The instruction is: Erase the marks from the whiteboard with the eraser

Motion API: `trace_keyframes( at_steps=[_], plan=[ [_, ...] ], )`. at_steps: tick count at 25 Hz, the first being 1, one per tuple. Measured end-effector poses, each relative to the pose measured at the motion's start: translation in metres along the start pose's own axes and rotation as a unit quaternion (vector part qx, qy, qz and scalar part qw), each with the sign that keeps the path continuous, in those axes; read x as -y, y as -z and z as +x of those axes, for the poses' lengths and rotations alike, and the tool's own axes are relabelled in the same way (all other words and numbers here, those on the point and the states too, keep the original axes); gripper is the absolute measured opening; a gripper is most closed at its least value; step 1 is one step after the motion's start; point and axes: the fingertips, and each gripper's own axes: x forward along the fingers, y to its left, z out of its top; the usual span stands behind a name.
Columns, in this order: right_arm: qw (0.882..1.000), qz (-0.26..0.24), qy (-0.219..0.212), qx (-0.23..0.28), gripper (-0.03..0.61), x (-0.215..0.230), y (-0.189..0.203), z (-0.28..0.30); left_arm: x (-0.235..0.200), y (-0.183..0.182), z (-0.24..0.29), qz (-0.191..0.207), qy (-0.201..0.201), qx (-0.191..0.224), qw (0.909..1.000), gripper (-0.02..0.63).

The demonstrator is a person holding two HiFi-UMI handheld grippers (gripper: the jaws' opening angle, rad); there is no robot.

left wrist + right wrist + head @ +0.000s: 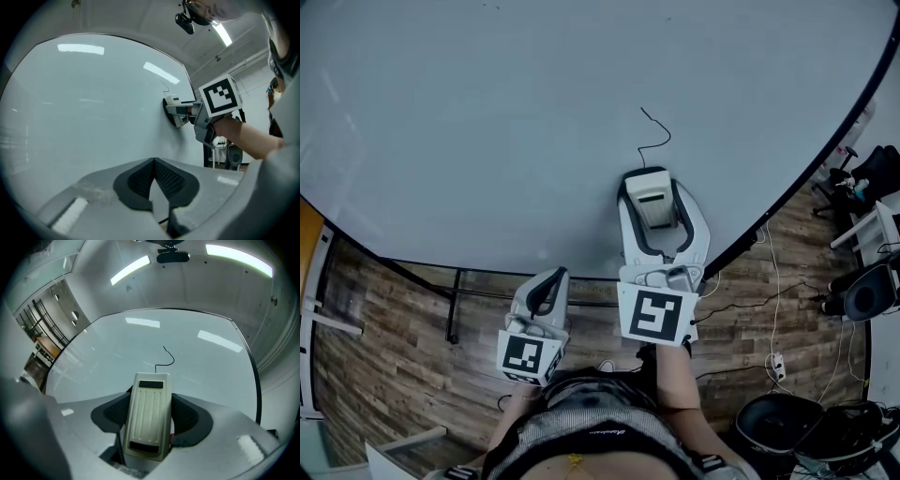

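A large whiteboard (pixel 487 122) fills the head view. One thin black squiggly mark (pixel 654 139) is drawn on it, also visible as the mark (pixel 166 357) in the right gripper view. My right gripper (pixel 656 220) is shut on a cream ribbed eraser (pixel 147 416), whose front end sits against the board just below the mark. From the left gripper view the eraser (pixel 172 108) presses flat on the board. My left gripper (pixel 546 291) hangs lower, off the board's bottom edge, its jaws closed together with nothing between them (pixel 152 180).
Below the board is a wood-plank floor (pixel 384 319) with the board's black stand bar (pixel 452 305). Cables and a power strip (pixel 776 364) lie at the right, beside black office chairs (pixel 872 291) and round black bases (pixel 783 422).
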Motion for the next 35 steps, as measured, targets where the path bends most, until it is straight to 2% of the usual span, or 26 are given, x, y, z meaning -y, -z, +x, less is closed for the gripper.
trace_keyframes(
  at_steps=[7, 12, 15, 21, 26, 29, 32, 35],
  plan=[
    [0.999, 0.028, 0.0, -0.022, 0.27, 0.003, -0.015, 0.0, 0.001, -0.013, 0.011, 0.006, 0.043, 0.009, 0.999, 0.003],
    [0.998, 0.051, -0.005, -0.041, 0.27, -0.001, -0.021, 0.003, 0.012, -0.029, 0.023, 0.021, 0.108, 0.015, 0.9938, 0.003],
    [0.997, 0.07, -0.011, -0.035, 0.27, -0.004, -0.032, 0.006, 0.018, -0.036, 0.023, 0.001, 0.141, 0.011, 0.99, 0.003],
    [0.999, 0.028, 0.016, 0.013, 0.27, 0.009, -0.091, 0.009, 0.028, -0.039, 0.023, 0.019, 0.189, 0.01, 0.9818, 0.003],
    [0.998, 0.013, 0.028, 0.062, 0.27, 0.016, -0.139, 0.018, 0.021, -0.047, 0.012, 0.005, 0.183, 0.018, 0.983, 0.003],
    [0.992, -0.008, 0.051, 0.111, 0.27, 0.026, -0.171, 0.021, 0.015, -0.044, 0.008, -0.001, 0.176, 0.015, 0.9843, 0.003],
    [0.988, -0.013, 0.071, 0.135, 0.272, 0.031, -0.177, 0.029, 0.008, -0.036, 0.007, -0.006, 0.166, 0.007, 0.986, 0.003],
    [0.99, -0.014, 0.077, 0.12, 0.27, 0.026, -0.173, 0.034, 0.007, -0.029, 0.007, -0.008, 0.163, 0.0, 0.9865, 0.003]
  ],
)
